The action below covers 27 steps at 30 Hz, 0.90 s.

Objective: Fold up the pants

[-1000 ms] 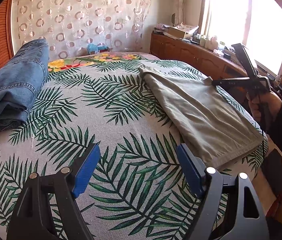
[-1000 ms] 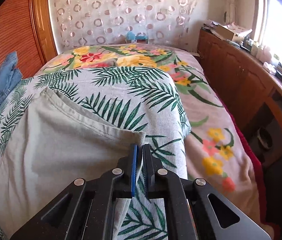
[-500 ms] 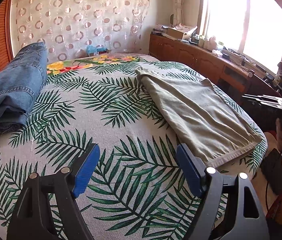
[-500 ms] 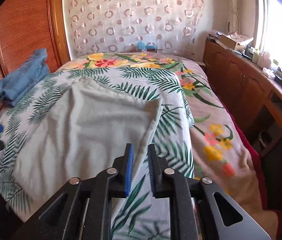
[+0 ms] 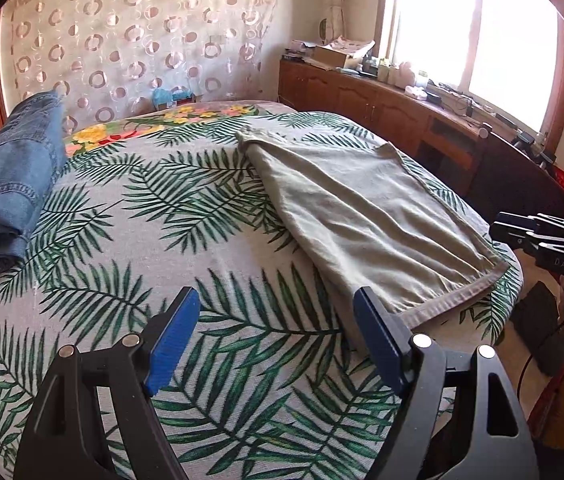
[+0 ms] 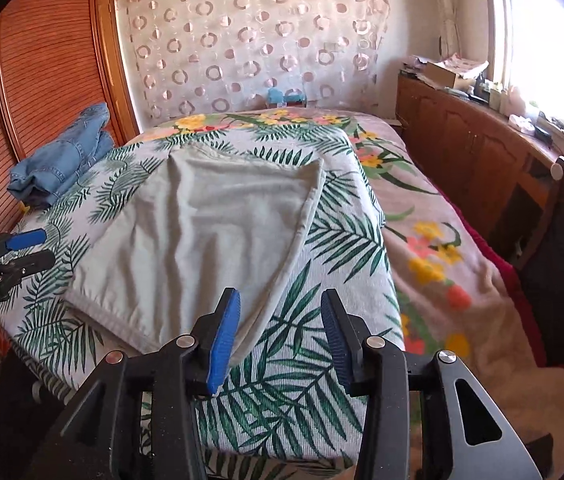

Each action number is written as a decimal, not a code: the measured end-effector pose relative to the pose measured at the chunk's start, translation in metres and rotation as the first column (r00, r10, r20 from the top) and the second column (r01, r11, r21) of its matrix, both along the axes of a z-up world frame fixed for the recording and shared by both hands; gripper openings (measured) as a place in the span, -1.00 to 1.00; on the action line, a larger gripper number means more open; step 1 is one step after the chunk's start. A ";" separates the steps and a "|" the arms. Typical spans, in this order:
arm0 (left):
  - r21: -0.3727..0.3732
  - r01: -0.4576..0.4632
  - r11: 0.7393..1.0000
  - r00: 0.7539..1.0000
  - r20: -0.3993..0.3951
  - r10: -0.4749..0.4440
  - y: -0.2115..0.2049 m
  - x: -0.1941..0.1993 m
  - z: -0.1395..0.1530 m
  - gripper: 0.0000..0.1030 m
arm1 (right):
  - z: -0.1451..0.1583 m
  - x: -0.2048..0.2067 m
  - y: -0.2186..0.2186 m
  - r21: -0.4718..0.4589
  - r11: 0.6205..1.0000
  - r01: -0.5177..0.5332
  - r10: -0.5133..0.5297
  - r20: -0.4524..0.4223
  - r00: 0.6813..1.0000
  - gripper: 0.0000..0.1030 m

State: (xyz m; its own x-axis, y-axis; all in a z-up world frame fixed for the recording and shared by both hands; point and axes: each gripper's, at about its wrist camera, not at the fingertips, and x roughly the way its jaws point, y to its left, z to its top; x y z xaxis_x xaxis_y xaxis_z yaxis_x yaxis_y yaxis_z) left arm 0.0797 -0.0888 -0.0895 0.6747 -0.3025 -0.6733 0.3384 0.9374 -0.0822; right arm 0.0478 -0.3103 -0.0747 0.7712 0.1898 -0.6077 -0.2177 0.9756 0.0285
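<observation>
Our right gripper [image 6: 278, 336]: blue pads spread apart, nothing between them, hanging over the near edge of the bed. Its left pad sits just above the near corner of the pants [image 6: 210, 236]; whether it touches the cloth we cannot tell.

Our left gripper [image 5: 274, 340]: jaws wide, empty, above bare leaf-print bedspread [image 5: 154, 216]. Its right pad is just beside the hem end of the pants [image 5: 366, 216].

Pants: pale grey-green, lying flat on the bedspread on the window side, apparently already laid leg on leg into one long panel, wide end far, hem near. Soft wrinkles run lengthwise.

Handling, our judgement: light, limp cloth, no stiffness to carry a fold, so it will sag and drag between two grips. The thick stitched hem band looks the firmest thing to pinch. We would take one hem corner in each gripper, catching all layers, and lift together so the layers don't slide apart.

Folded jeans [image 5: 6, 184] sit well apart by the headboard side.
</observation>
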 end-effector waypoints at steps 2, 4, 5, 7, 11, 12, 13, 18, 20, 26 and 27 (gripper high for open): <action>0.001 0.016 1.000 1.000 -0.002 -0.016 -0.007 -0.001 -0.001 0.55 | -0.002 -0.002 0.001 0.004 1.000 0.002 -0.002 -0.007 1.000 -0.15; -0.001 0.039 0.999 0.999 -0.009 -0.039 -0.013 -0.002 -0.002 0.55 | -0.004 -0.005 0.000 0.025 1.000 -0.007 0.007 -0.011 1.000 -0.15; -0.006 0.058 0.998 0.998 -0.012 -0.058 -0.016 -0.002 -0.003 0.55 | -0.006 -0.006 0.000 0.031 0.999 -0.011 0.012 -0.016 1.000 -0.15; -0.016 0.086 0.996 0.996 -0.026 -0.086 -0.021 -0.002 -0.005 0.53 | -0.009 -0.010 0.001 0.038 0.999 -0.024 0.025 -0.022 0.999 -0.15; -0.022 0.129 0.991 0.990 -0.056 -0.130 -0.033 -0.004 -0.009 0.24 | -0.015 -0.017 0.004 0.060 0.997 -0.054 0.057 -0.036 0.998 -0.15; -0.020 0.135 0.991 0.989 -0.060 -0.136 -0.035 -0.004 -0.010 0.14 | -0.015 -0.019 0.005 0.058 0.997 -0.058 0.060 -0.035 0.998 -0.15; -0.018 0.139 0.990 0.988 -0.066 -0.140 -0.037 -0.005 -0.011 0.08 | -0.016 -0.020 0.006 0.058 0.996 -0.063 0.065 -0.035 0.997 -0.15; -0.016 0.150 0.988 0.983 -0.106 -0.151 -0.042 -0.005 -0.018 -0.10 | -0.021 -0.022 0.009 0.061 0.994 -0.087 0.090 -0.042 0.995 -0.15; -0.025 0.152 0.988 0.982 -0.106 -0.154 -0.041 -0.007 -0.018 -0.10 | -0.023 -0.020 0.010 0.059 0.995 -0.084 0.087 -0.046 0.995 -0.15; -0.041 0.173 0.984 0.978 -0.109 -0.176 -0.040 -0.012 -0.018 -0.37 | -0.021 -0.021 0.010 0.101 0.990 -0.094 0.098 -0.036 0.995 -0.45; -0.042 0.177 0.983 0.978 -0.107 -0.181 -0.040 -0.013 -0.018 -0.47 | -0.021 -0.020 0.011 0.101 0.990 -0.097 0.101 -0.036 0.994 -0.58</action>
